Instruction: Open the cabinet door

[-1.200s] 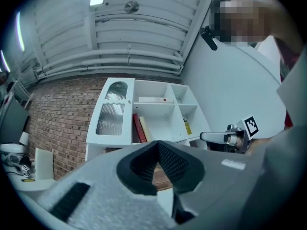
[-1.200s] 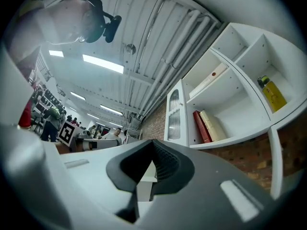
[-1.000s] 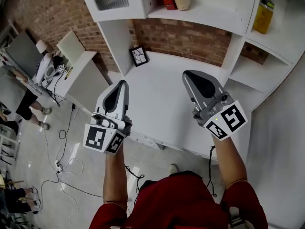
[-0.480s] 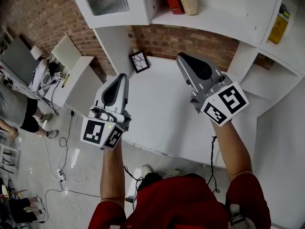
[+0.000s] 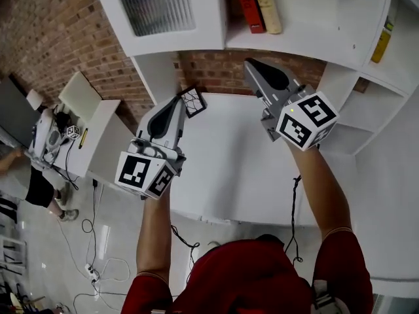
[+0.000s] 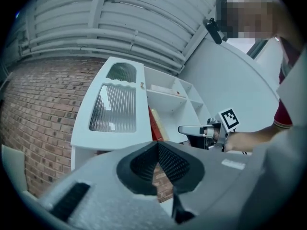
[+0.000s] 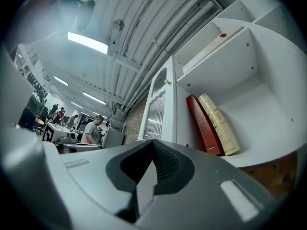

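From the head view, the left gripper [image 5: 177, 103] and right gripper [image 5: 254, 66] are both raised over the white desk [image 5: 229, 162], pointing toward the shelving. The cabinet door [image 5: 157, 5] with its ribbed glass panel is at upper left, beside a red book [image 5: 247, 2]. In the left gripper view, the left gripper [image 6: 156, 144] has its jaws pressed together on nothing, and the cabinet door [image 6: 115, 109] stands ahead, apart from it (its small knob [image 6: 142, 85] sits at the far edge). In the right gripper view, the right gripper [image 7: 153, 143] is likewise closed and empty. The cabinet door [image 7: 160, 107] is to the left of the red book [image 7: 204, 123] and a tan book [image 7: 218, 121].
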A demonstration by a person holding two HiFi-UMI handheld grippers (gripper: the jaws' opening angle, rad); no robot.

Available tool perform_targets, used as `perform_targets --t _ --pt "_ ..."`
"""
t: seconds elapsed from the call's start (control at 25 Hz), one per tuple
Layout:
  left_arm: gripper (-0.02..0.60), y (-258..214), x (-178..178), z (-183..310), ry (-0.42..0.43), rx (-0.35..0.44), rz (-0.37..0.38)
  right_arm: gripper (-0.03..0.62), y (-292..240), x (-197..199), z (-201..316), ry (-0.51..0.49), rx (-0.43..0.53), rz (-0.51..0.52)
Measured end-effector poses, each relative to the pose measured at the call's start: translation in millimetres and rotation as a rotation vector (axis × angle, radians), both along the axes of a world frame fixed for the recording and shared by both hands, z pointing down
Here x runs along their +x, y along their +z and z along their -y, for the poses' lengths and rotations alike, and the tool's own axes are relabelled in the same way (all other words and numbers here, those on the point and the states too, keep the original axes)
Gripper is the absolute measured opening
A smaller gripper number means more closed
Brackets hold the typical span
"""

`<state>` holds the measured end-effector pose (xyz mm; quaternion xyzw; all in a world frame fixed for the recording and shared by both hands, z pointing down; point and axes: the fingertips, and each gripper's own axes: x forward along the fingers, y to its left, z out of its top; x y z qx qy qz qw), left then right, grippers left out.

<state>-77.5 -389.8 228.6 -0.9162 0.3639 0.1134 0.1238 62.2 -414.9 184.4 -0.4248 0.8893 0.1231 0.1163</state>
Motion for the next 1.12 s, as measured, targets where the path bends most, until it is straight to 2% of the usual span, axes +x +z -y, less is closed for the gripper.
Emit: perform_targets --t 0.2,0.36,0.8,1.12 --pt "0.0 -5.7 -18.5 17.8 0.053 0.01 -0.001 0.013 -10.0 -15.5 24.2 0.062 -0.015 -0.022" --pt "-0.001 -4.4 -26.0 31.7 0.062 0.006 0.001 0.032 -18.2 -21.6 41.6 0.074 -0.029 -0.042" --pt "0.0 -13.0 -28.6 56.9 0.01 0.009 -0.021 0.097 -49.4 -18.8 94.9 0.072 -0.07 -0.071" --pt "0.0 -17.5 -36.4 64.5 -0.021 0.015 -0.018 0.114 -58.0 -23.7 118.5 0.083 -0.103 -0.095"
